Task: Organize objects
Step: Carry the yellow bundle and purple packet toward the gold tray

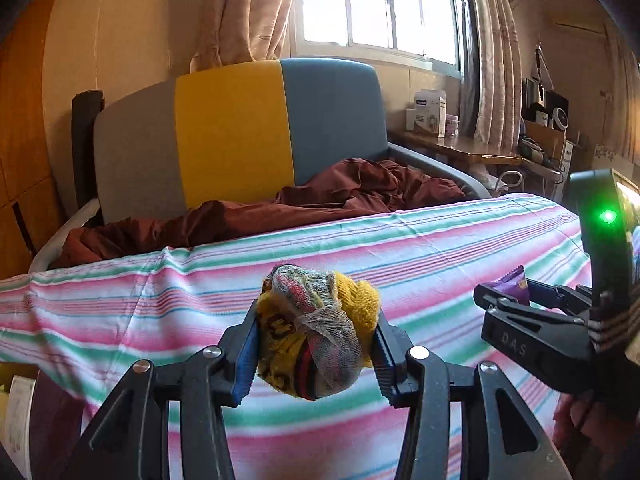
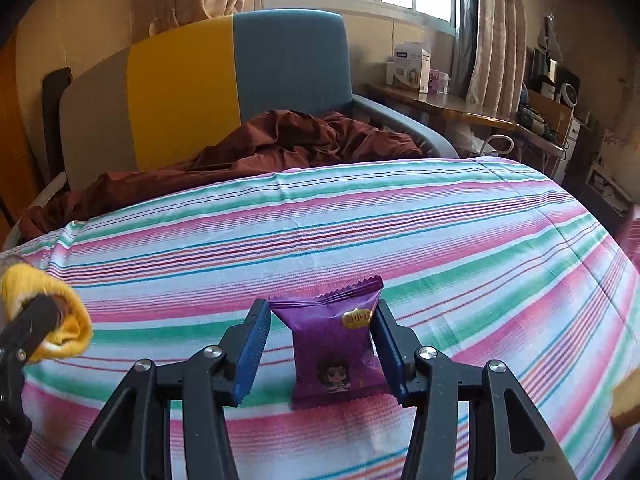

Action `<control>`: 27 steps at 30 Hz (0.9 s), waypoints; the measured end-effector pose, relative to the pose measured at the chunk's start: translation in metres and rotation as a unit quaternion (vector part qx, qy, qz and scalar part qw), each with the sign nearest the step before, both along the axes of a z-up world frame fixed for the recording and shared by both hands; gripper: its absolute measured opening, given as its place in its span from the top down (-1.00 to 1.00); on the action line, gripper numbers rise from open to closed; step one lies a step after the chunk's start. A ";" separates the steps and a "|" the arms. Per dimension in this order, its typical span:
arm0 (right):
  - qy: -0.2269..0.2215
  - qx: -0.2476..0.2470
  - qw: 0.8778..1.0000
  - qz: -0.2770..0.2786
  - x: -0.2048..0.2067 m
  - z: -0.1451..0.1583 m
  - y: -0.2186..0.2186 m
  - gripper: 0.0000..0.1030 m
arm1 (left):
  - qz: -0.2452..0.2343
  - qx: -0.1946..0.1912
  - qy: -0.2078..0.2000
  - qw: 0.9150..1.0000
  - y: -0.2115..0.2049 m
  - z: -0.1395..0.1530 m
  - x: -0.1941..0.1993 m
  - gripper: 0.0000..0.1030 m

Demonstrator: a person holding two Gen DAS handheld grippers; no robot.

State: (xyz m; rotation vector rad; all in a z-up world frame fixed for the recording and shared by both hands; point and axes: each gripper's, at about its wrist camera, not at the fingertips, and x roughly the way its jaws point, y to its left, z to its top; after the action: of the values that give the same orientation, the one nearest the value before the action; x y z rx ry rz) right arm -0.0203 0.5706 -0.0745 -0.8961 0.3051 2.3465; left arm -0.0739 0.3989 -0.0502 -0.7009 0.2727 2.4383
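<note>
A balled-up yellow sock bundle [image 1: 312, 340] with a grey mesh wrap sits between the blue pads of my left gripper [image 1: 316, 310], which is shut on it above the striped bed. My right gripper [image 2: 320, 304] is shut on a purple snack packet [image 2: 336, 352] with a cartoon figure, held upright over the sheet. In the left wrist view the right gripper [image 1: 516, 296] shows at the right with the packet's top [image 1: 512, 282] sticking up. The sock's yellow cuff [image 2: 40, 284] shows at the left edge of the right wrist view.
Both grippers hover over a bed with a pink, green and white striped sheet [image 2: 400, 220]. Behind it lie a maroon blanket [image 2: 280, 136] and a grey, yellow and blue sofa back [image 2: 180, 88]. A wooden desk [image 2: 452, 104] with boxes stands at the right under the window. A yellowish object [image 2: 628, 404] pokes in at the right edge.
</note>
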 end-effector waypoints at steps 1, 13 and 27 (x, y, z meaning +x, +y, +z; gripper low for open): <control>0.000 0.000 1.000 0.001 0.002 0.000 -0.002 -0.01 | 0.000 0.001 -0.001 1.000 -0.003 0.000 0.003 0.05; 0.013 -0.004 0.999 0.039 0.033 0.016 -0.049 0.00 | -0.011 -0.004 -0.004 1.000 -0.031 -0.001 0.034 0.05; 0.024 -0.019 0.998 0.051 0.058 0.008 -0.088 0.00 | -0.014 0.034 -0.056 0.998 -0.088 0.011 0.066 0.05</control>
State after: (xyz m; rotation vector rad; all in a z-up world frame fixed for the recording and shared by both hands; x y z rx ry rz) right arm 0.0377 0.4830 -0.0664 -0.8936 0.3315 2.4661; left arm -0.0075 0.3112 -0.0395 -0.7954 0.1520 2.3604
